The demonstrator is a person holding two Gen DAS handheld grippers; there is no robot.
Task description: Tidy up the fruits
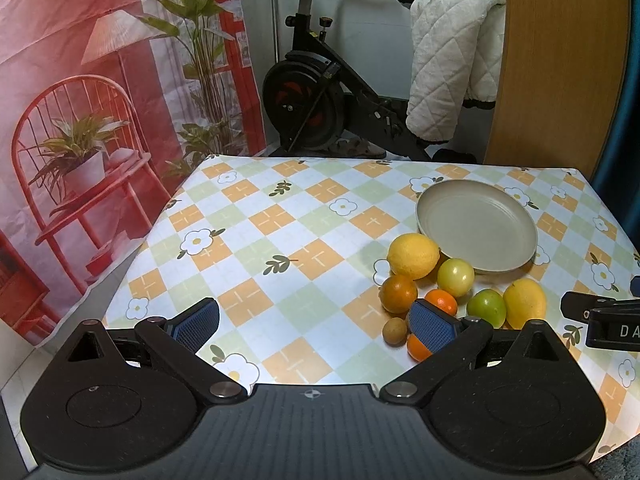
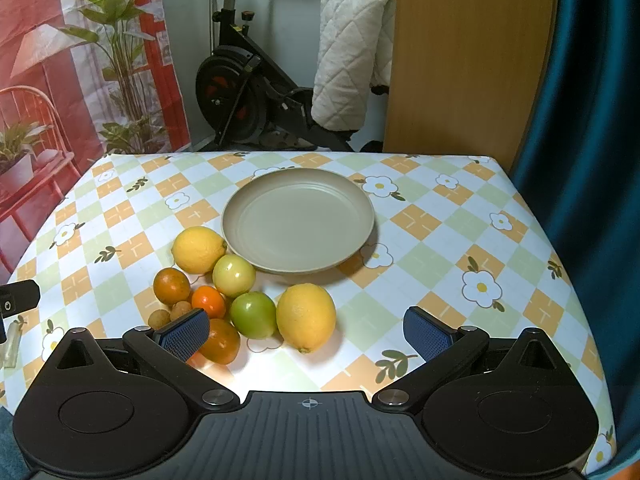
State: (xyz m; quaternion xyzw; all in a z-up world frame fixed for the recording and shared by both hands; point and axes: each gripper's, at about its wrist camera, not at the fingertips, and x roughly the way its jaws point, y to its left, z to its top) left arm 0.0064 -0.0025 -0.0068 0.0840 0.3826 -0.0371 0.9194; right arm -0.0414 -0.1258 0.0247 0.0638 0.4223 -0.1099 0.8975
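Fruits all sit in a loose bunch on the worktop, just in front of the plate — nothing's plated yet; left gripper and right gripper both gape wide, holding nothing.

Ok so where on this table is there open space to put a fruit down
The round beige plate holds nothing. The checked floral tablecloth is bare right of the plate and across the left half. It is crowded in front of the plate: the large yellow lemon, green round fruit and small orange mandarin sit packed together.
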